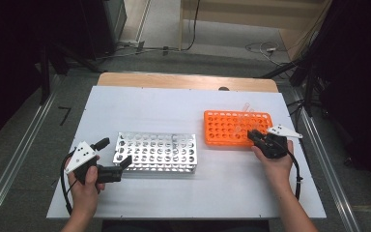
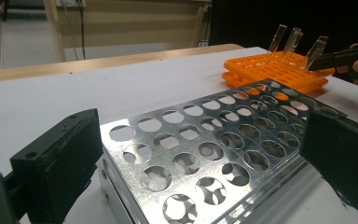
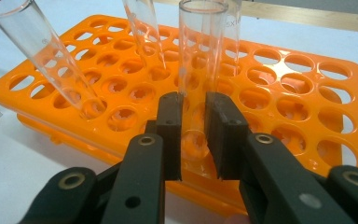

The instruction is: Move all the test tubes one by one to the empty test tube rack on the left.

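Table: the big white flat table top (image 1: pixel 183 104) holds everything; the shiny rack sits near its middle.
Metal rack: the shiny silver metal rack full of round holes (image 1: pixel 155 152) is the landmark, and all its holes look empty.
Orange rack: the bright orange plastic rack with round holes (image 1: pixel 229 126) lies to the right of the metal rack and a bit farther from the person, with bare table between them.
Left gripper: the black two-jaw left gripper (image 1: pixel 112 154) sits at the left end of the metal rack. Its jaws stand wide apart, one on each side of the rack's corner. I cannot tell if they touch the metal.
Right gripper: the black two-jaw right gripper (image 3: pixel 193 133) is well to the right of the metal rack, at the orange rack's near right corner. Its jaws are squeezed tight on a tube.
Held tube: the clear glass tube (image 3: pixel 199 70) stands upright in a hole of the orange rack.
Other tubes: more clear glass tubes (image 3: pixel 46 60) lean in the orange rack's holes.
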`<control>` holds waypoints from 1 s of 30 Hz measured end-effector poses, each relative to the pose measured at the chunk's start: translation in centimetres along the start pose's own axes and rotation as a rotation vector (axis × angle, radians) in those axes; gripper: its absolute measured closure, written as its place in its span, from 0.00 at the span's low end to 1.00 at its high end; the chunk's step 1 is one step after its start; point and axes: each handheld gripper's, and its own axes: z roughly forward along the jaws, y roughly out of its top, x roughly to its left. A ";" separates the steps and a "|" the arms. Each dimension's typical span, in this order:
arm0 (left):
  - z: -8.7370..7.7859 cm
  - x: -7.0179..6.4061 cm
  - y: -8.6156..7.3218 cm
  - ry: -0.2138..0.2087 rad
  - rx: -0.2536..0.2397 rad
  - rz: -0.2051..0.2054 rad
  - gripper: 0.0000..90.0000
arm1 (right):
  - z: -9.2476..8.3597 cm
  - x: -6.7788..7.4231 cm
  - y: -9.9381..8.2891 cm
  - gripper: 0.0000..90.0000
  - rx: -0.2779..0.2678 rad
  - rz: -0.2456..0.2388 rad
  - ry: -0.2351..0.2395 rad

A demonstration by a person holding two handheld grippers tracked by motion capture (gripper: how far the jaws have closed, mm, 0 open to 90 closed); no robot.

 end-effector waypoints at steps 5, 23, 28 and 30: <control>0.0 -0.2 0.6 -0.012 0.019 0.030 0.00 | -0.7 0.0 0.4 0.82 -0.044 0.001 0.008; 2.1 -4.0 3.2 -0.074 0.064 0.082 0.09 | -5.2 3.0 2.8 0.82 -0.087 -0.023 0.149; 3.5 -5.4 3.9 -0.097 0.080 0.080 0.17 | -6.2 4.9 3.2 0.82 -0.085 -0.062 0.201; 4.1 -6.1 4.2 -0.115 0.088 0.088 0.19 | -6.4 5.7 3.2 0.82 -0.080 -0.077 0.220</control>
